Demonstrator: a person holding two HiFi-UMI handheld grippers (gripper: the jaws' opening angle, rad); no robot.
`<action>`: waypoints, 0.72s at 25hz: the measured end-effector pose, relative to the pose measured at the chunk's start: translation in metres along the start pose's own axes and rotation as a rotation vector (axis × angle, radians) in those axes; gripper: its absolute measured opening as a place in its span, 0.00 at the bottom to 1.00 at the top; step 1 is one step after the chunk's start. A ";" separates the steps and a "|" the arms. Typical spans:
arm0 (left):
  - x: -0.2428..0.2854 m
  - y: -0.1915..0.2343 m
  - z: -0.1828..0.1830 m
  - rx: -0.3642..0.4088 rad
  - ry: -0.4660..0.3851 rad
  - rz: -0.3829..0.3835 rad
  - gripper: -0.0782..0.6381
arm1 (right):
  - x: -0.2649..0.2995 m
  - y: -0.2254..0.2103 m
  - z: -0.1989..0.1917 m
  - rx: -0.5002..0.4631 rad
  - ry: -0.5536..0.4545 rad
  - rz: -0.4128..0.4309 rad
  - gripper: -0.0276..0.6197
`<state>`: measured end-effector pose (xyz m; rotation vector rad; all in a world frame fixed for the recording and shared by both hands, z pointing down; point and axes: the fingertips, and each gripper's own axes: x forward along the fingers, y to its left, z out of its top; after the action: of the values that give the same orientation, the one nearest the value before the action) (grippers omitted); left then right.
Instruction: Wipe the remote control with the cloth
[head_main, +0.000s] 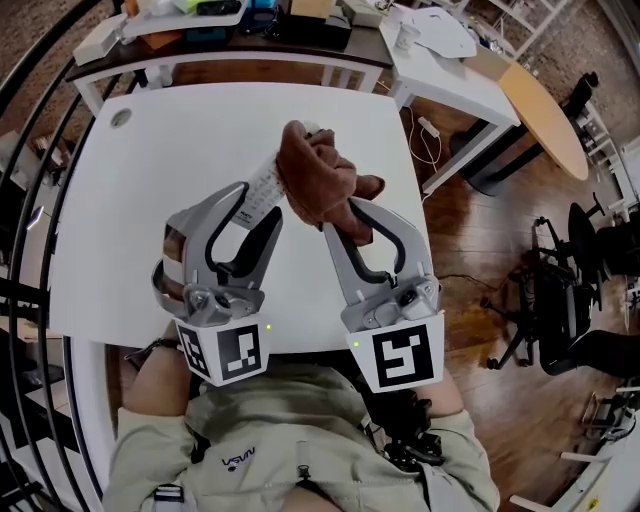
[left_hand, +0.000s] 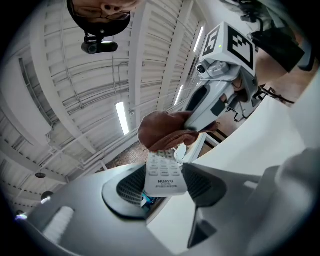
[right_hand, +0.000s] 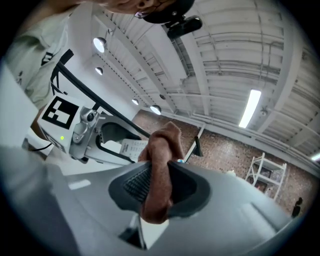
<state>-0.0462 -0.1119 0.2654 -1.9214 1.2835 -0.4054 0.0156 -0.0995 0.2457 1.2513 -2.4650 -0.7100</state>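
Nearest, at the bottom of the head view: a pale shirt, and just past it the two marker cubes. Grips the near end of the white remote with the left gripper, jaws part-way apart and closed on its two sides, button face turned toward that gripper's camera. Pinches a bunched brown cloth in the right gripper, jaws nearly together, fabric squeezed between the ribbed pads and a tail hanging below them. Holds both over the white table, grippers side by side, cloth wrapped over the remote's far end and touching it. Beyond the table's far edge: a dark desk crowded with clutter, a white side table to the right, then wooden floor and a black office chair.
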 end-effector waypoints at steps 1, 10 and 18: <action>0.000 -0.001 0.000 0.004 0.001 0.000 0.45 | 0.000 0.007 -0.003 -0.017 0.016 0.026 0.17; 0.000 -0.005 -0.003 0.047 0.005 -0.008 0.45 | 0.000 0.051 -0.003 -0.113 0.036 0.183 0.17; -0.001 -0.009 -0.007 0.068 0.007 -0.011 0.45 | -0.006 0.071 0.002 -0.181 0.013 0.276 0.16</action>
<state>-0.0455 -0.1125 0.2764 -1.8726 1.2487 -0.4561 -0.0290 -0.0586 0.2824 0.8271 -2.4329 -0.8226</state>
